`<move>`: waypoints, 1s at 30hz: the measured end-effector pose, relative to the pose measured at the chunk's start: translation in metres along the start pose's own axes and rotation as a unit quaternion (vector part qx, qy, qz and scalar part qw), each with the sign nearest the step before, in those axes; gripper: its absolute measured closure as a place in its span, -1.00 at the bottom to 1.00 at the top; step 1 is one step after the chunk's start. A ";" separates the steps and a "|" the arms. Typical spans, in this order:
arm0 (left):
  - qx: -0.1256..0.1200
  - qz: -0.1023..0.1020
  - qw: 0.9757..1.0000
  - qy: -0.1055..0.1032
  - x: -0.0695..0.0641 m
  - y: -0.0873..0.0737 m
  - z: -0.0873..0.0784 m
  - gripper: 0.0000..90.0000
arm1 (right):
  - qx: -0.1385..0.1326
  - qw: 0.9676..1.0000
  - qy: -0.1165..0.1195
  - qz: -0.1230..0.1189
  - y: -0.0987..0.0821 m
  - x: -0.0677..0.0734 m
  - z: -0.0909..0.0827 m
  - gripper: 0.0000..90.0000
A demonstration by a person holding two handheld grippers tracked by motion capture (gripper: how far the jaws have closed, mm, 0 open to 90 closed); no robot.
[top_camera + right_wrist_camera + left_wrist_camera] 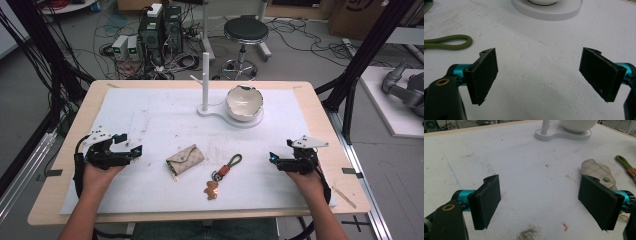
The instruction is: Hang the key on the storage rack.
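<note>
A beige patterned key pouch (185,159) lies near the middle of the white mat (150,115); its flap with a green snap (599,171) appears beside my left gripper's right jaw. A keychain (224,172) with a green cord loop (447,42), an orange band and a small bear charm lies to the pouch's right. My left gripper (131,143) hovers left of the pouch, open, nothing between its pads (487,201). My right gripper (274,158) sits right of the keychain, open and empty, pads (484,73) wide apart.
A white stand (205,80) with a peg and a round base holds a white bowl (244,102) at the mat's far middle. Beyond the table are a stool (245,35), computers and cables on the floor. Black frame posts flank both sides.
</note>
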State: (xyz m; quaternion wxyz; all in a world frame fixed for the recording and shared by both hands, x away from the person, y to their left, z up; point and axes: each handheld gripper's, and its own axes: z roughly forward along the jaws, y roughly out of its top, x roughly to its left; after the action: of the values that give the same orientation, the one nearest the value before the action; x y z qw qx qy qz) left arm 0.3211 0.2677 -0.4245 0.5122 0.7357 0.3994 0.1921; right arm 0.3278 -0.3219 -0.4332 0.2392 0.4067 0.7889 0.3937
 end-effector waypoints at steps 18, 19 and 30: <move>-0.002 0.026 0.999 -0.034 -0.023 0.007 0.004 -0.59 | 0.004 1.000 -0.010 -0.004 0.004 -0.001 0.004 -0.66; -0.004 0.027 0.999 -0.039 -0.026 0.009 0.005 -0.59 | 0.004 1.000 -0.011 -0.004 0.004 -0.001 0.004 -0.65; 0.015 0.071 0.991 -0.111 -0.071 0.031 0.040 -0.59 | 0.014 1.000 -0.017 -0.012 -0.008 -0.003 -0.005 -0.65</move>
State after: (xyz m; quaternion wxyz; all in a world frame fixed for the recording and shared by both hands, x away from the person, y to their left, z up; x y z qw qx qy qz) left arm 0.3174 0.1833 -0.4037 0.5274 0.7864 0.2895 0.1399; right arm 0.3223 -0.3294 -0.4363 0.2515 0.4077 0.7948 0.3727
